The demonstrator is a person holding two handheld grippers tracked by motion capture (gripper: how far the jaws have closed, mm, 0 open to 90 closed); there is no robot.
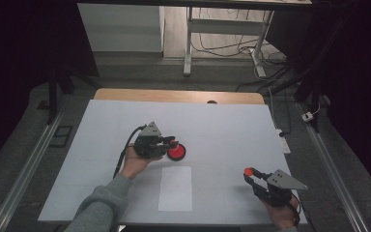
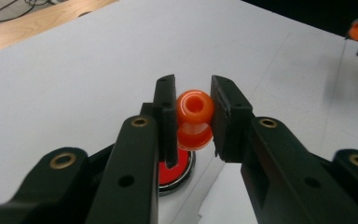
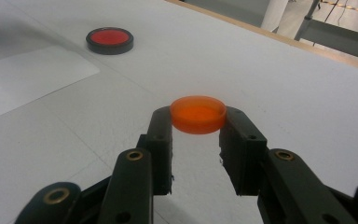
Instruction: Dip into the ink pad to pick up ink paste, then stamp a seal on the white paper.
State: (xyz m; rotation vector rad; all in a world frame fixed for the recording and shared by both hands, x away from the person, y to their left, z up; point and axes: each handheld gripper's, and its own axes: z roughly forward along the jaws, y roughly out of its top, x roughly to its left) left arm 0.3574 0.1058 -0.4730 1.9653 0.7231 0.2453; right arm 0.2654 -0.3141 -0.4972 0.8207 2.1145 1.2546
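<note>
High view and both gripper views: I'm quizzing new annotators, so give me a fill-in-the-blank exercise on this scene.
1. The left gripper is shut on an orange ____.
2. The right gripper holds an orange ____.
3. The red disc lies on the ____ table.
4. The sheet of paper lies ____ the two grippers.

Missing: spool; cap; white; between

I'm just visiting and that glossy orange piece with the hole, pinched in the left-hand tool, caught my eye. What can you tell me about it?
The glossy orange spool-shaped piece looks like smooth, slightly translucent plastic: two rounded bulges stacked with a narrower waist between them, and a round hole in the upper end. It is clamped between the two black jaws of the left gripper, which press its sides. It hangs above the white table sheet, just over a round red disc in a black ring; whether it touches that disc cannot be told.
</note>
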